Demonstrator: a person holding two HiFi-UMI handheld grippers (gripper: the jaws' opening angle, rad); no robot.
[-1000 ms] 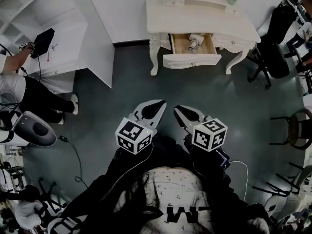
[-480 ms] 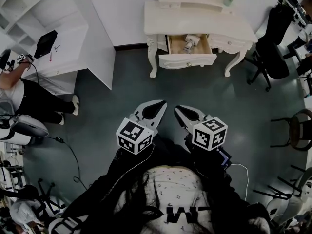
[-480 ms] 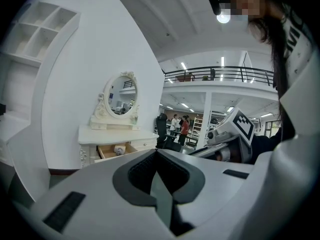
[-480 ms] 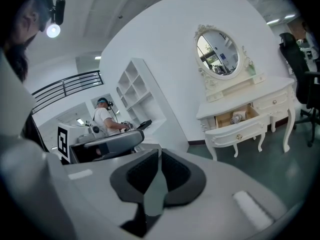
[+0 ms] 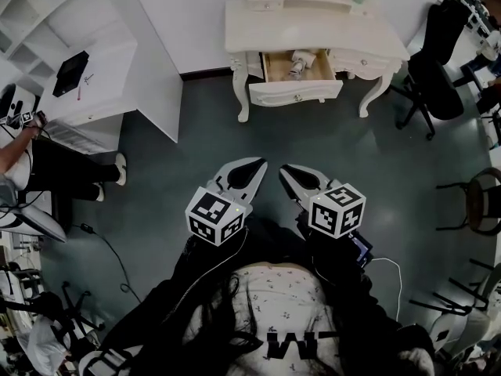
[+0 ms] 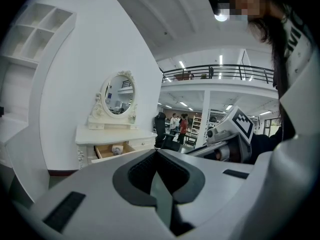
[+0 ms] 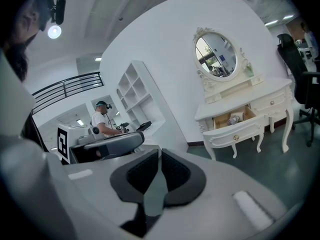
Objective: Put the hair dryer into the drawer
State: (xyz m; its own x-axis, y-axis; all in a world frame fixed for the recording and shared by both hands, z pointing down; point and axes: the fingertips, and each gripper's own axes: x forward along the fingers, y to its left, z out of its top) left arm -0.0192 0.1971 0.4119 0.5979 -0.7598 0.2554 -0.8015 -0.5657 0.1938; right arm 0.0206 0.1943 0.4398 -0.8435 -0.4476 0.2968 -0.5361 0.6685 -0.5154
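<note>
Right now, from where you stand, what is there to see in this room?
dressing table: one, cream, against the far wall
drawer: one, cream front, pulled open at the table's middle
hair dryer: one, pale, lying in the drawer
mirror: one, oval, cream frame, on top of the table
shelf unit: one, white, far left corner
office chair: one, black, right of the table
seated person: one, dark trousers, at the left edge
left gripper: one, white and black, shut and empty, low centre
right gripper: one, white and black, shut and empty, beside the left one
</note>
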